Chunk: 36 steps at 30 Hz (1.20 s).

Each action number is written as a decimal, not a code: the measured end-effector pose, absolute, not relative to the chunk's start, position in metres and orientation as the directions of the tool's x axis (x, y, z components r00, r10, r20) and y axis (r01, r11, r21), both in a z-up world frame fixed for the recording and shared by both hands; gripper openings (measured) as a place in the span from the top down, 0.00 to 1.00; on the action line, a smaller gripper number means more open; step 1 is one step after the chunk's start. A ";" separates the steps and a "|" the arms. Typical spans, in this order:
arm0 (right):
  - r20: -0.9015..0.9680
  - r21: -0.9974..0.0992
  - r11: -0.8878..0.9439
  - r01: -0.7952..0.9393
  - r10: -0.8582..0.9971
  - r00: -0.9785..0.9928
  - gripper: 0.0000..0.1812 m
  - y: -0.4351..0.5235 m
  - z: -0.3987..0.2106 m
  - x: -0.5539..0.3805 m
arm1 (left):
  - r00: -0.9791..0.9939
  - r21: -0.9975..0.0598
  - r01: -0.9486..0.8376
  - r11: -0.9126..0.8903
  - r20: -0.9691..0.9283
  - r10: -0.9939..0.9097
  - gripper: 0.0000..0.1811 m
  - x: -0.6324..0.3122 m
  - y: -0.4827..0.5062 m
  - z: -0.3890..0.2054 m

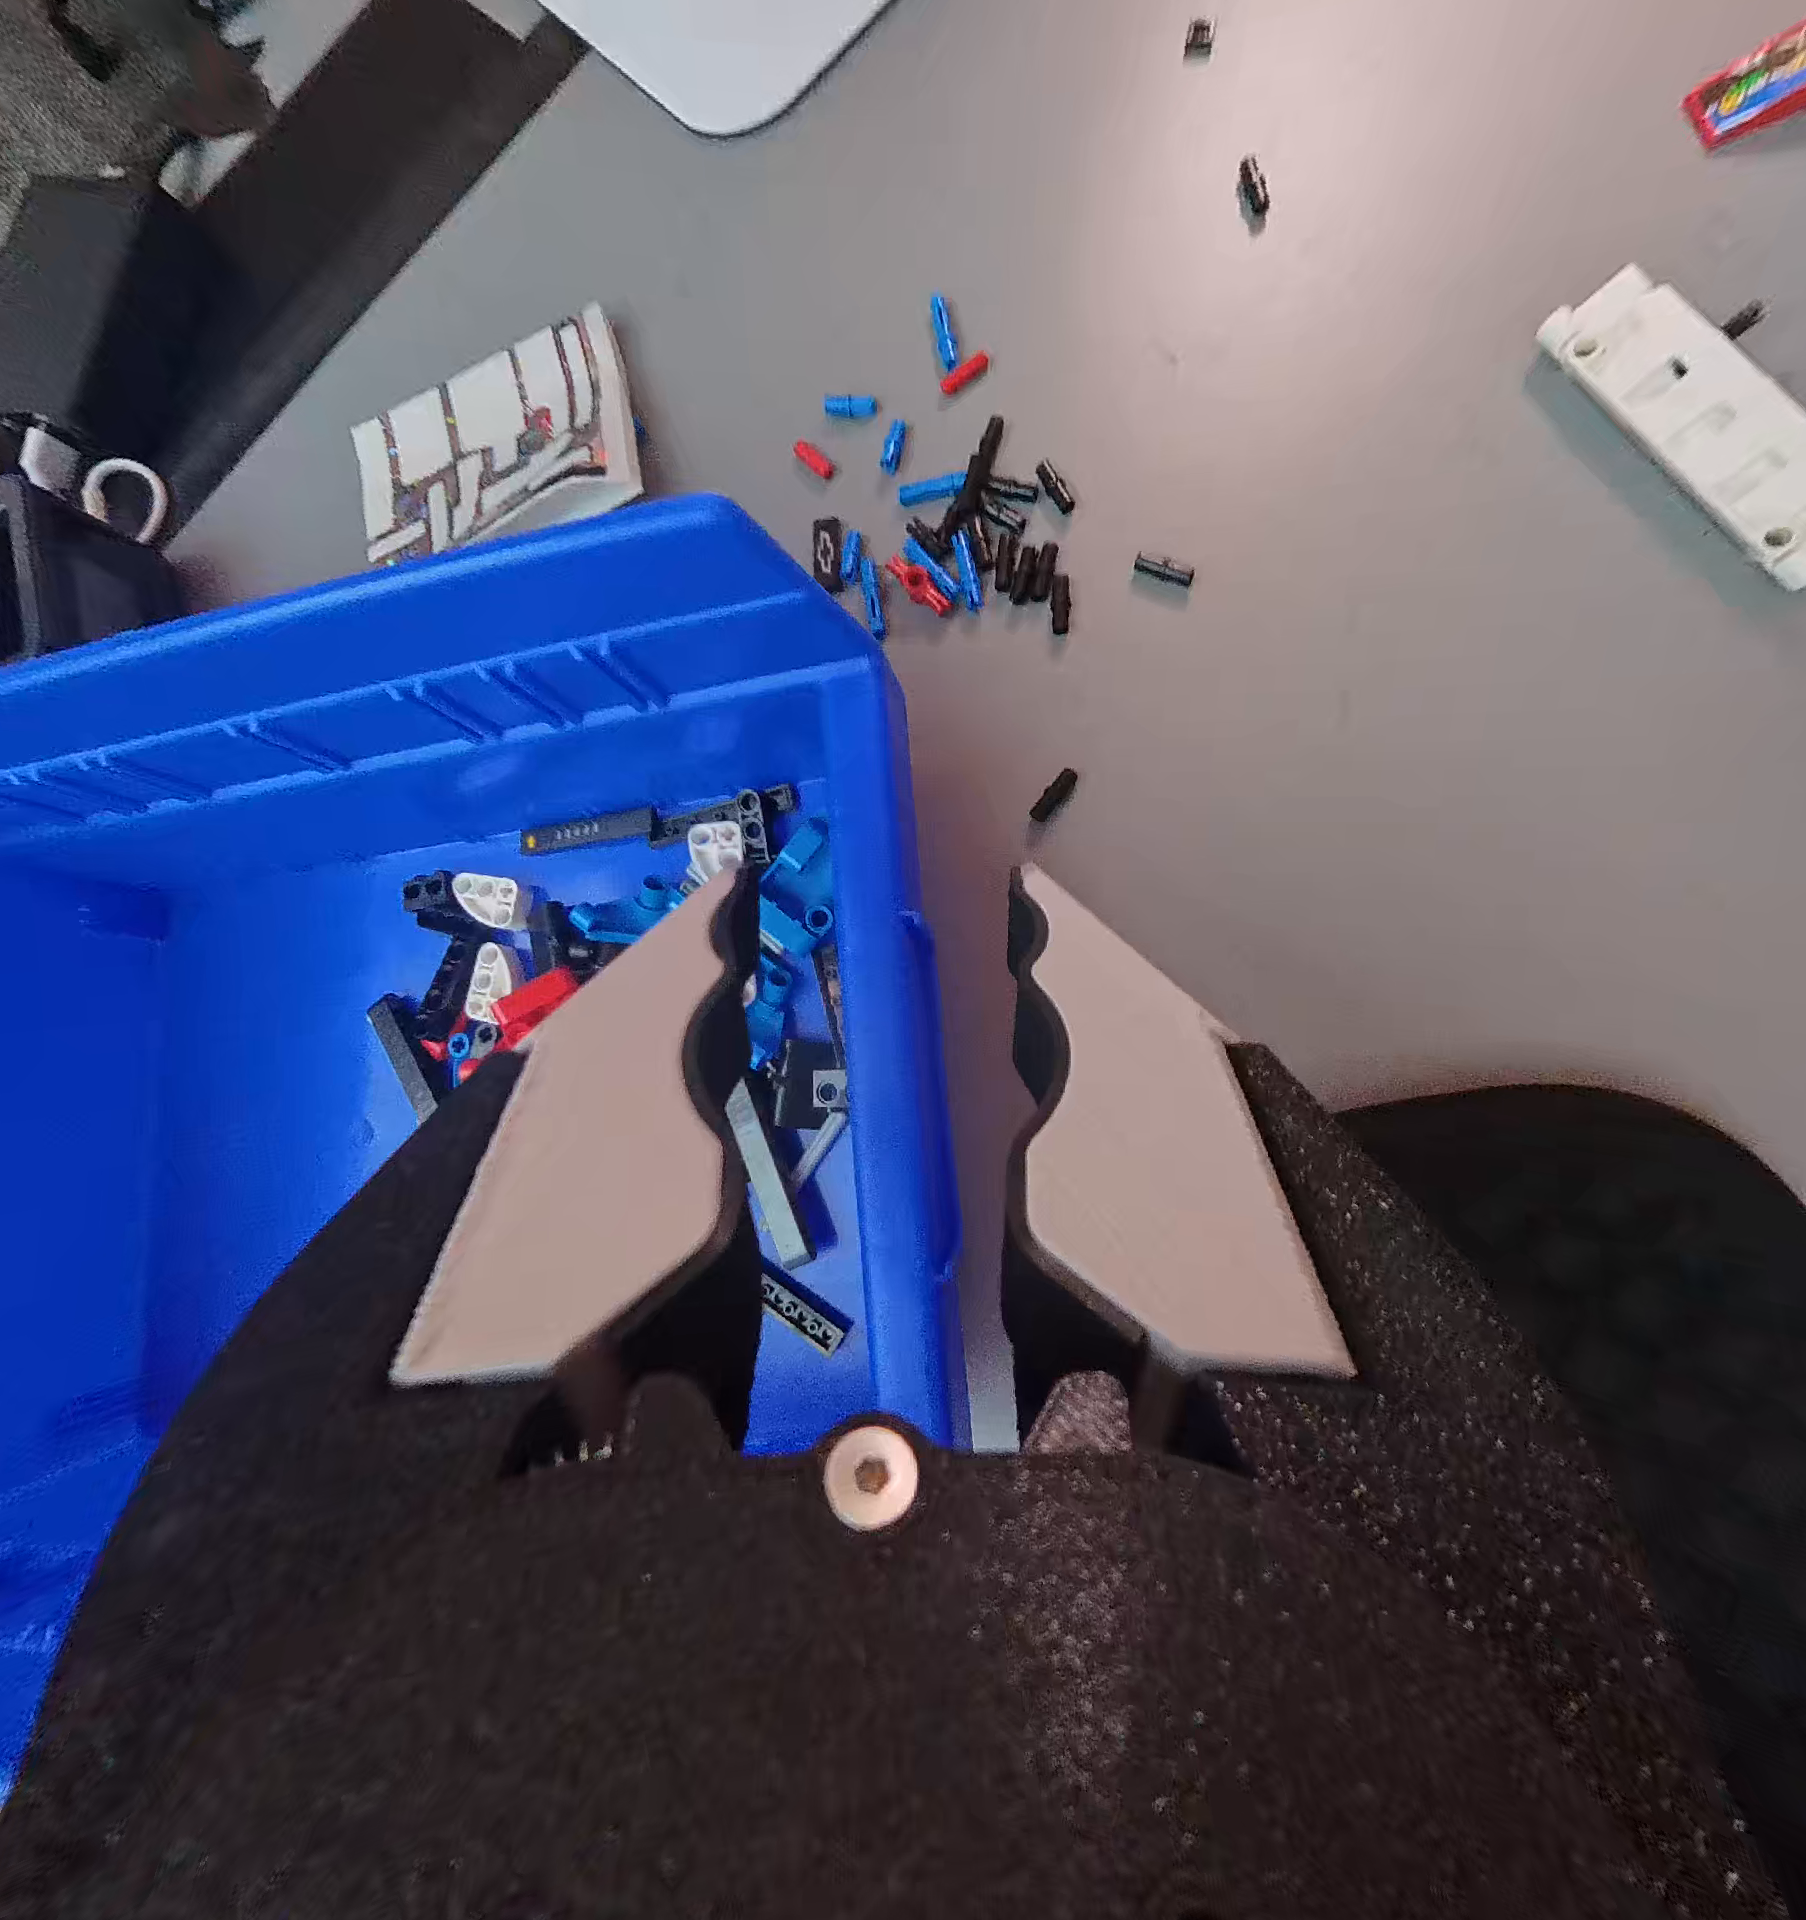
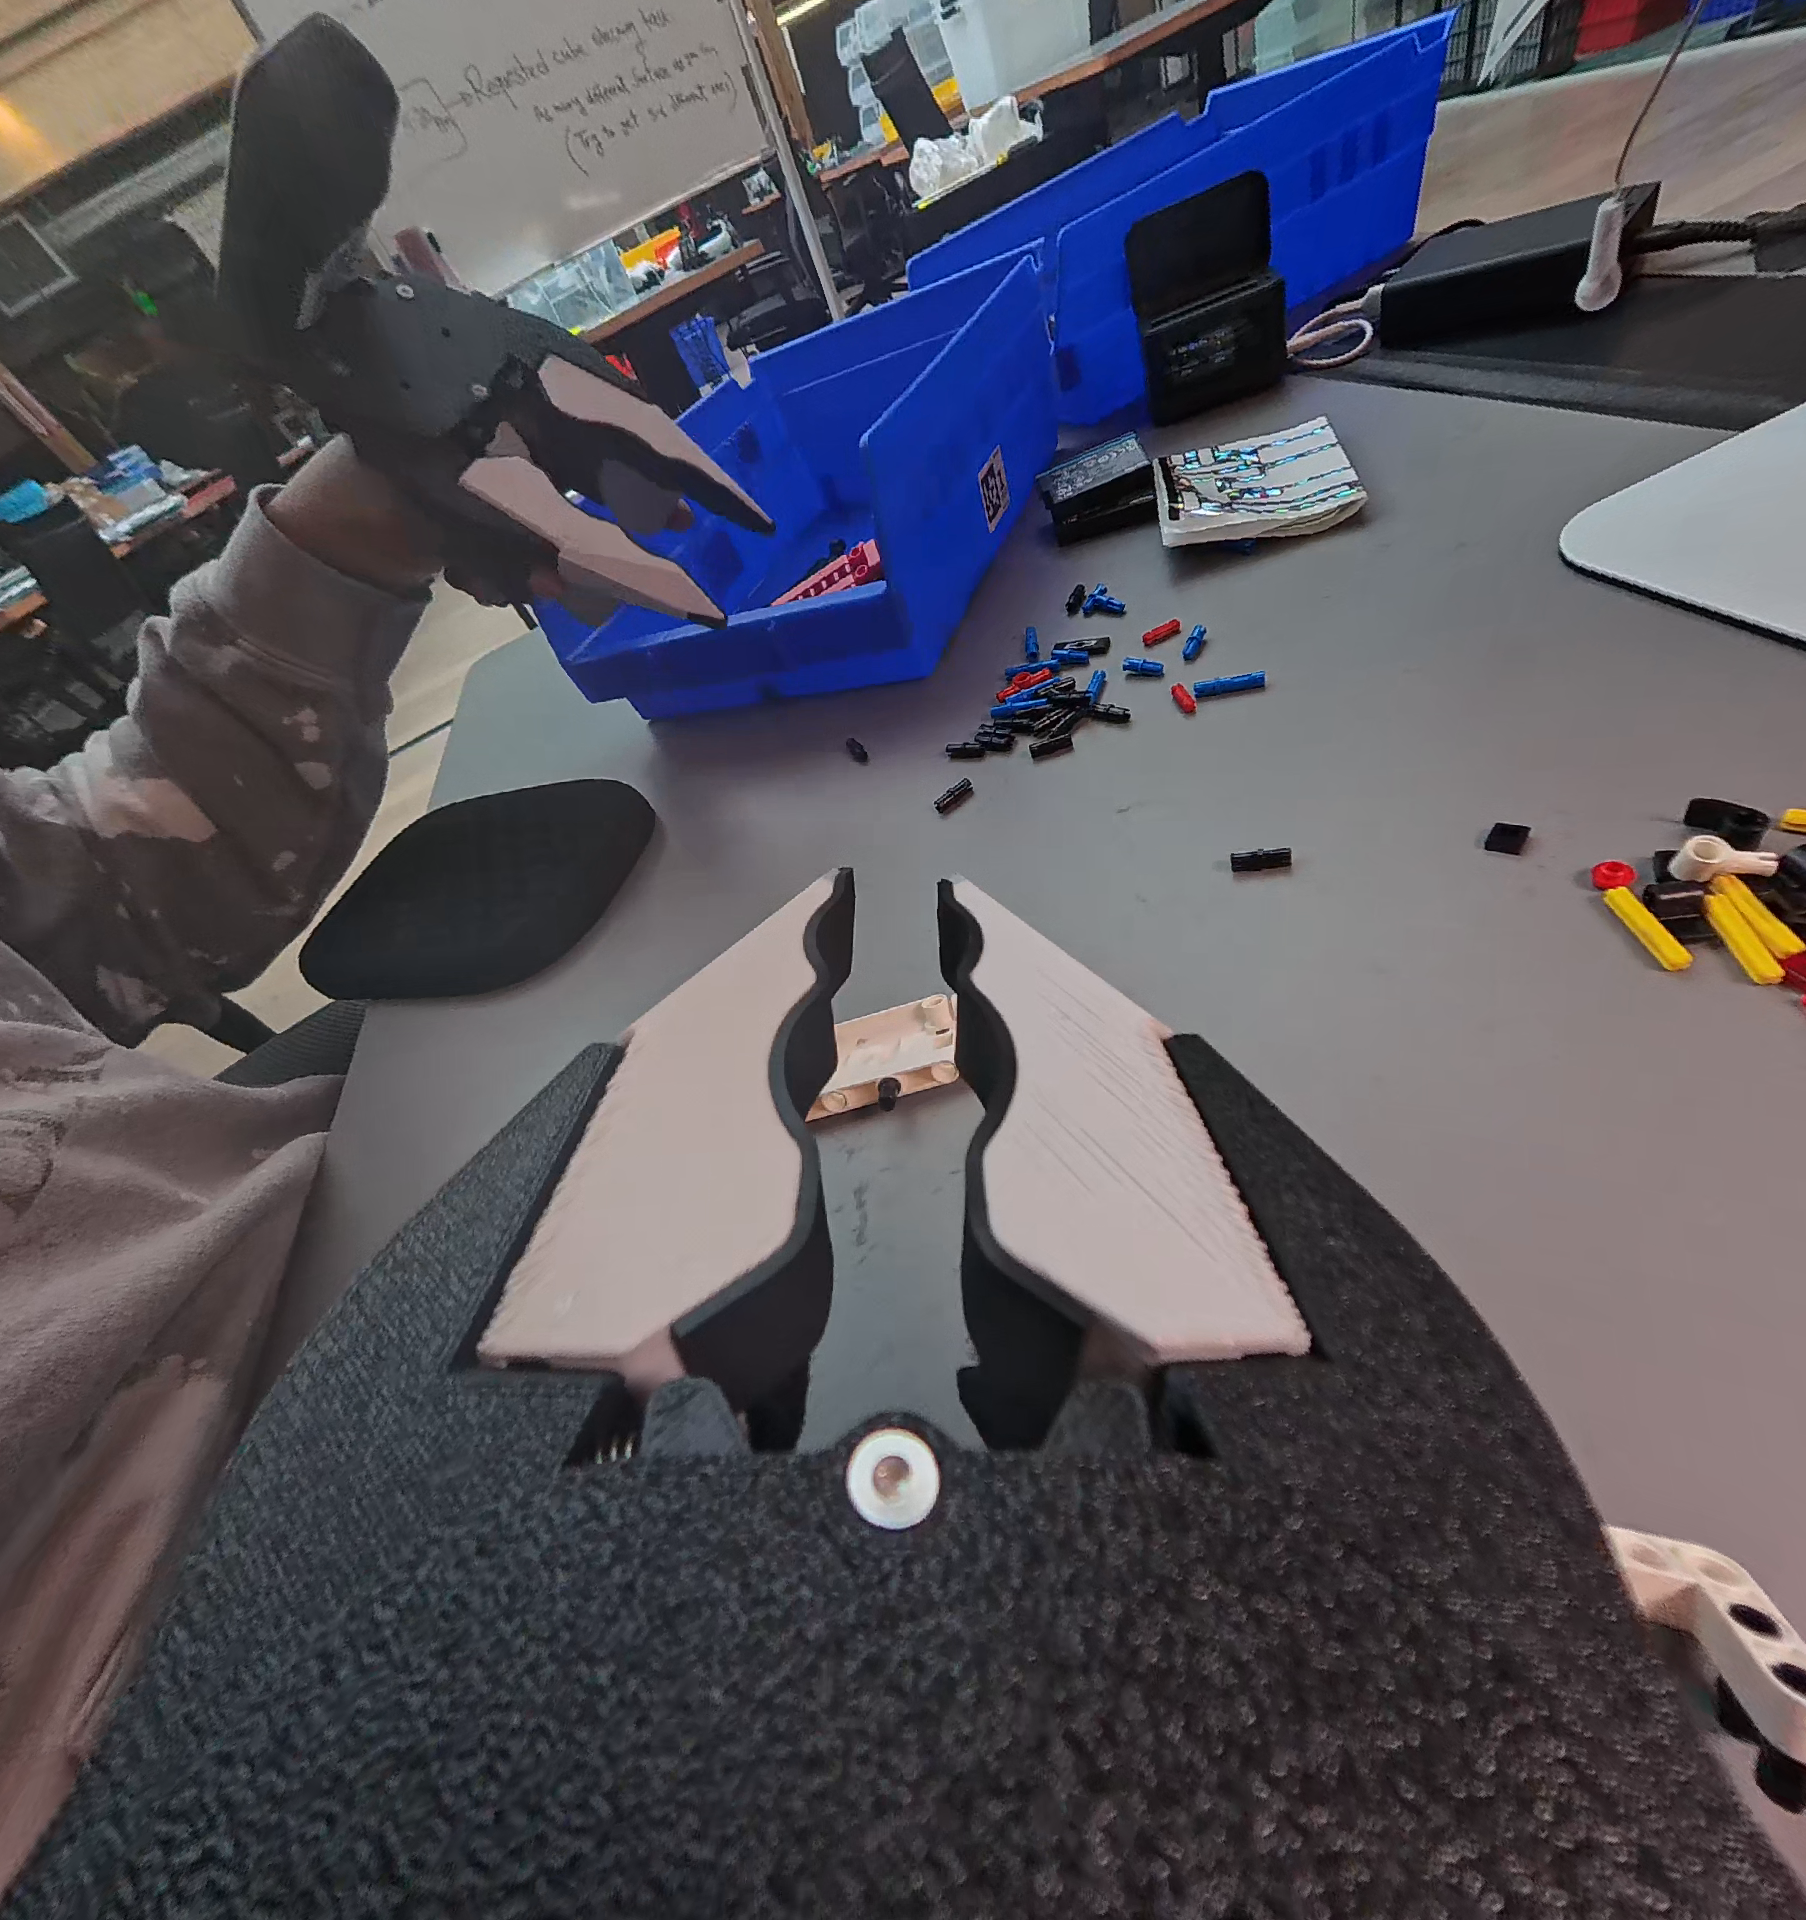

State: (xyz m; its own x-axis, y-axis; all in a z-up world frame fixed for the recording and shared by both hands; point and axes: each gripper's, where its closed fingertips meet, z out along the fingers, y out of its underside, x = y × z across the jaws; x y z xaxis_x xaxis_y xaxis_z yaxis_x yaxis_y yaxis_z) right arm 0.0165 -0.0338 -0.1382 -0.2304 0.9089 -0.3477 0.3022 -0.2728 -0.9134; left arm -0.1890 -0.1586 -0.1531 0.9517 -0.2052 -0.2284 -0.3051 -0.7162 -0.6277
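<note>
Overhead, left gripper [image 1: 878,883] jaws apart above blue bin [image 1: 379,665] (sticker-labelled), right gripper [image 2: 894,878] empty

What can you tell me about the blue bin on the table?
The blue bin looks like moulded plastic, with ribbed walls and a thick rim. It sits open-topped on the grey table, holding a loose jumble of black, blue, white and red building pieces. The left gripper hangs open above its right wall, one finger over the inside, one outside. A booklet lies behind it; small pins lie scattered beside it.
</note>
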 end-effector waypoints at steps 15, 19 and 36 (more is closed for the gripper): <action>-0.350 -0.912 -0.275 0.304 0.908 -0.230 0.91 -0.032 -0.137 0.018 | 0.898 -0.268 -0.419 -0.867 -0.264 -0.353 0.88 -0.223 -0.222 -0.192; -0.350 -0.912 -0.273 0.307 0.908 -0.229 0.91 -0.033 -0.138 0.018 | 0.900 -0.274 -0.410 -0.870 -0.273 -0.338 0.88 -0.231 -0.230 -0.188; -0.338 -0.921 -0.266 0.286 0.909 -0.243 0.91 -0.035 -0.134 0.019 | 0.944 -0.984 0.023 -0.178 0.080 -0.319 0.75 -0.114 -0.122 -0.060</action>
